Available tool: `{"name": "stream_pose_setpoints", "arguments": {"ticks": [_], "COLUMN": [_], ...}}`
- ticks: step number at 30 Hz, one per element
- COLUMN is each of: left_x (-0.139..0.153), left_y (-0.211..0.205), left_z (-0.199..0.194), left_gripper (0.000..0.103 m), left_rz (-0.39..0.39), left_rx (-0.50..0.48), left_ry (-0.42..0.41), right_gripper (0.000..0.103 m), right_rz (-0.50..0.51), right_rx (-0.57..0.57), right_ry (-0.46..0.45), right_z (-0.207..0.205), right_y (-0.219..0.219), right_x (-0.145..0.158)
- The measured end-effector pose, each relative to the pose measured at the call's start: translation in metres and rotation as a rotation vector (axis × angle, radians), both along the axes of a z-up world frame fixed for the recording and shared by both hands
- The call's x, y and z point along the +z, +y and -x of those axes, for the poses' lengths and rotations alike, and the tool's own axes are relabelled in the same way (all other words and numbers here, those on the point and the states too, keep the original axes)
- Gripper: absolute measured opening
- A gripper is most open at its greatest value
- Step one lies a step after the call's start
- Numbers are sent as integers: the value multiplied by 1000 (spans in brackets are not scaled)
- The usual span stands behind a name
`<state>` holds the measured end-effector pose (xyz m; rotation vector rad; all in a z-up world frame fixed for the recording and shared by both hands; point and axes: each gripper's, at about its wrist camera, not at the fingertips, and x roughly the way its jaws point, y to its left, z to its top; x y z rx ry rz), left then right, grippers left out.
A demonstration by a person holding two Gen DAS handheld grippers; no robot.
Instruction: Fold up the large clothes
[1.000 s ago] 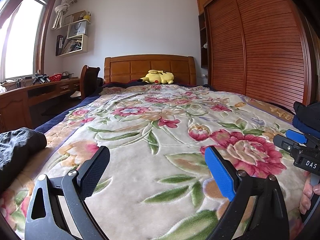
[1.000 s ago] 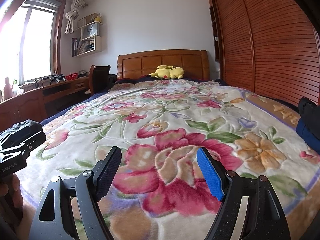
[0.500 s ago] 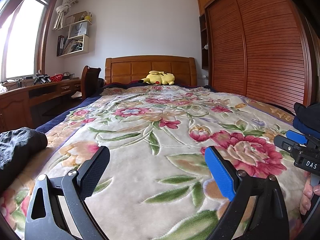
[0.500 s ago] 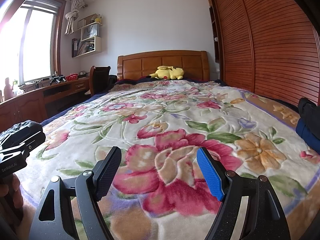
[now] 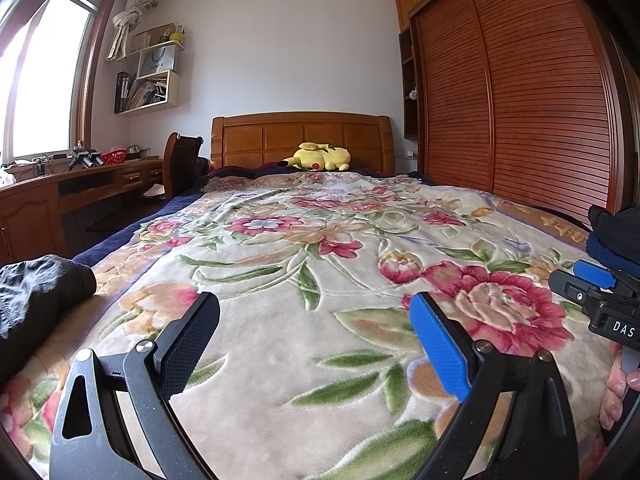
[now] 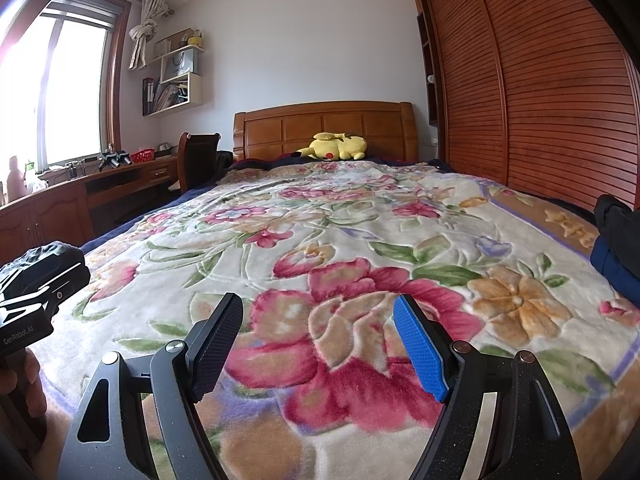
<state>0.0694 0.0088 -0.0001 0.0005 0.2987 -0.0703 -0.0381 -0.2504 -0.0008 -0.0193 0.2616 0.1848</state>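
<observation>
Both the left gripper [image 5: 314, 334] and the right gripper [image 6: 318, 338] hang spread and empty over the floral blanket [image 5: 304, 240], so folding has not begun. The next move, as judged, is a reach to the dark garment [image 5: 36, 296] bunched at the bed's left edge, or to the dark pile [image 6: 618, 240] at the right edge. Nothing differs from the earlier frames: both hands are as they were.
</observation>
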Motion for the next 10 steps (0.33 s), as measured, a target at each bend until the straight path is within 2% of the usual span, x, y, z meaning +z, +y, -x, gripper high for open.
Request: {"name": "stream_pose_setpoints", "arguments": {"ticks": [10], "left_x": [0], "left_y": [1], "left_z": [1], "left_gripper": [96], "left_rz": [0], "left_rx": [0], "left_ry": [-1], "right_gripper": [79], "right_rz": [0], "right_rx": [0], "right_ry": [-1], "right_z": [0], "right_y": [0], "right_x": [0]}}
